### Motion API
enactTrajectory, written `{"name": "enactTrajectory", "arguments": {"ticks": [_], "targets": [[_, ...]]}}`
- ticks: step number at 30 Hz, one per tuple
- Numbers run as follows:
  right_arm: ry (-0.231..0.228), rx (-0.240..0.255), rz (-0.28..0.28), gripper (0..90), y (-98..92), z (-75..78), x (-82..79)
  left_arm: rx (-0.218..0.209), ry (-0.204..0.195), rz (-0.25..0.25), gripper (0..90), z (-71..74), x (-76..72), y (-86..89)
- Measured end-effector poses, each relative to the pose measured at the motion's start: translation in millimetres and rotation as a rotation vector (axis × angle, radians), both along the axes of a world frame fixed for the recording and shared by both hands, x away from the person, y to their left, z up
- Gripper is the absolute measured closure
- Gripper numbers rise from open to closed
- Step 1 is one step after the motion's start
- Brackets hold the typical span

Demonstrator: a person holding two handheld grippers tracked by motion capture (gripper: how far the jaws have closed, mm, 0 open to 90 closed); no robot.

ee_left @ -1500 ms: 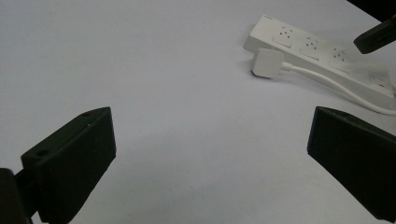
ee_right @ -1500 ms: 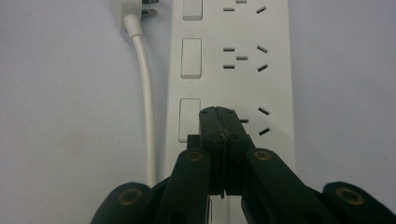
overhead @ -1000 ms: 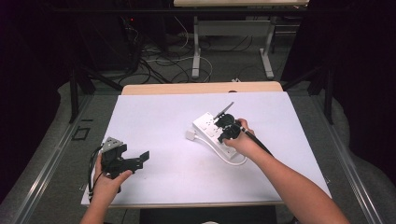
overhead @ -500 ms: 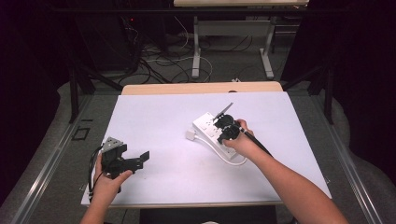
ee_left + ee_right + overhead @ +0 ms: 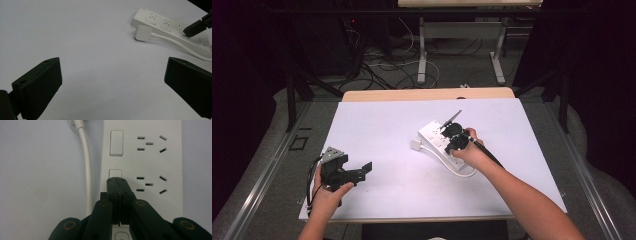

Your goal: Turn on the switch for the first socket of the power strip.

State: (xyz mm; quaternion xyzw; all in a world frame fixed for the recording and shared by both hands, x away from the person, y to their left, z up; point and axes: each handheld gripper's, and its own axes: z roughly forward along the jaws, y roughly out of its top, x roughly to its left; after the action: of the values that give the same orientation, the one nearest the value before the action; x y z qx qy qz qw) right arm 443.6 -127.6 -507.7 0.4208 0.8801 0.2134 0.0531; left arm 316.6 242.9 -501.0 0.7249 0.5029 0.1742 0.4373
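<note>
Right gripper [image 5: 117, 180] has its jaws pressed together, tip down on a rocker switch [image 5: 115, 173] of the white power strip [image 5: 439, 142] mid-table, right of centre. Left gripper [image 5: 357, 172] sits idle near the front-left corner, jaws wide apart, nothing between them. Risk, as I judge it — the narrow tip slides off the switch edge, or the push shoves the unheld strip sideways across the white sheet [image 5: 387, 125].
</note>
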Motion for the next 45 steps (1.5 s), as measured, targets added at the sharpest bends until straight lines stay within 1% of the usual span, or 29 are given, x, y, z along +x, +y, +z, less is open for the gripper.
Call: {"name": "enactTrajectory", "arguments": {"ticks": [1, 2, 3, 5, 7, 8, 10, 11, 15, 19, 22, 24, 26, 27, 28, 29, 30, 31, 32, 33, 35, 36, 37, 38, 39, 41, 42, 43, 45], "targets": [[0.042, -0.048, 0.009, 90.0, -0.5, 4.7, 0.3, 0.0, 0.001, -0.001, 1.3, 0.0, 0.0, -0.2], [0.036, -0.04, 0.007, 90.0, -0.4, 3.8, 0.1, 0.0, 0.001, -0.001, 1.3, 0.0, -0.1, -0.4], [-0.028, 0.035, -0.004, 90.0, 0.2, -3.7, -0.1, 0.002, 0.001, -0.002, 1.3, 0.1, -0.1, -0.5], [-0.028, 0.042, -0.008, 90.0, 0.2, -4.4, -0.5, -0.002, -0.006, 0.002, 1.3, -0.2, 0.0, -1.0], [-0.017, 0.001, -0.001, 90.0, 0.1, -4.4, -0.5, 0.001, 0.003, -0.002, 1.3, 0.5, -0.1, -0.3], [0.008, 0.014, -0.006, 90.0, 1.3, -2.8, -1.5, -0.001, 0.0, -0.001, 1.3, 0.3, -0.1, -0.3], [-0.012, -0.004, -0.003, 90.0, 1.0, -3.7, -1.1, 0.0, 0.001, -0.002, 1.3, 0.5, -0.1, 0.0], [-0.01, -0.019, -0.002, 90.0, 1.1, -2.8, -1.4, 0.0, 0.001, -0.001, 1.3, 0.5, -0.1, -0.1], [-0.016, 0.001, -0.003, 90.0, 0.9, -4.3, -1.4, -0.001, 0.0, -0.001, 1.3, 0.4, 0.1, -0.1], [-0.012, -0.001, 0.0, 90.0, 0.4, -3.7, -1.4, -0.002, 0.004, -0.002, 1.3, 0.3, 0.1, 0.6], [-0.023, 0.008, -0.001, 90.0, 0.5, -4.7, -1.7, -0.002, 0.001, 0.0, 1.3, -0.4, 0.5, 0.7], [-0.031, 0.001, 0.006, 90.0, 0.9, -4.7, -2.1, -0.002, -0.002, -0.002, 1.3, -0.3, 0.7, 0.0], [-0.025, -0.009, 0.005, 90.0, 0.8, -4.2, -2.4, -0.004, -0.008, 0.003, 1.3, 0.0, 0.8, -0.6], [0.012, -0.044, 0.017, 90.0, 0.1, -0.3, -2.2, -0.005, -0.008, 0.003, 1.3, 0.1, 0.9, -0.4], [0.016, -0.04, 0.015, 90.0, 0.6, -0.2, -2.8, -0.005, -0.005, 0.004, 1.3, 0.0, 0.9, -0.1], [-0.078, 0.07, -0.007, 90.0, 2.5, -10.3, -3.5, -0.003, -0.004, 0.004, 1.3, -0.3, 1.0, 0.2], [-0.068, 0.053, -0.004, 90.0, 2.2, -8.6, -3.8, -0.003, -0.004, 0.004, 1.3, -0.5, 0.9, 0.4], [-0.02, 0.005, 0.005, 89.9, 1.6, -2.9, -4.2, -0.001, -0.002, 0.003, 1.3, -0.5, 0.8, 0.6], [0.002, -0.038, 0.013, 89.8, 0.6, 1.4, -4.1, -0.004, -0.009, 0.009, 1.3, -1.1, 0.6, 0.0], [0.004, -0.041, 0.013, 89.8, 0.0, 3.1, -4.1, -0.005, -0.009, 0.009, 1.3, -0.9, 0.4, -0.1], [-0.032, 0.006, 0.006, 89.7, -0.5, 1.3, -3.7, -0.002, 0.005, -0.004, 1.3, 0.2, -0.2, 0.5], [-0.035, 0.02, 0.002, 89.5, -0.9, 1.4, -3.9, 0.0, 0.005, -0.002, 1.3, 0.2, -0.5, 0.3], [-0.018, 0.01, 0.0, 89.5, -1.4, 3.2, -3.7, 0.0, 0.005, -0.001, 1.3, 0.2, -0.5, 0.2], [0.016, -0.029, 0.004, 89.4, -2.5, 7.5, -3.2, 0.0, 0.005, -0.001, 1.3, 0.2, -0.5, 0.2], [0.02, -0.043, 0.011, 89.3, -3.5, 9.0, -2.4, 0.0, 0.004, -0.001, 1.3, 0.3, -0.4, 0.2], [-0.036, 0.025, -0.004, 89.1, -4.1, 4.2, -2.2, 0.0, 0.003, -0.001, 1.3, 0.1, -0.3, 0.0], [-0.052, 0.041, -0.01, 89.1, -4.2, 3.7, -2.2, 0.0, 0.003, -0.001, 1.3, -0.2, -0.2, -0.2], [-0.042, 0.031, -0.012, 89.0, -4.9, 5.6, -2.2, 0.0, 0.004, -0.002, 1.3, -0.4, -0.2, -0.3], [-0.054, 0.037, -0.019, 88.7, -5.3, 6.3, -1.8, 0.001, 0.006, -0.003, 1.3, -0.4, -0.2, -0.4]]}}
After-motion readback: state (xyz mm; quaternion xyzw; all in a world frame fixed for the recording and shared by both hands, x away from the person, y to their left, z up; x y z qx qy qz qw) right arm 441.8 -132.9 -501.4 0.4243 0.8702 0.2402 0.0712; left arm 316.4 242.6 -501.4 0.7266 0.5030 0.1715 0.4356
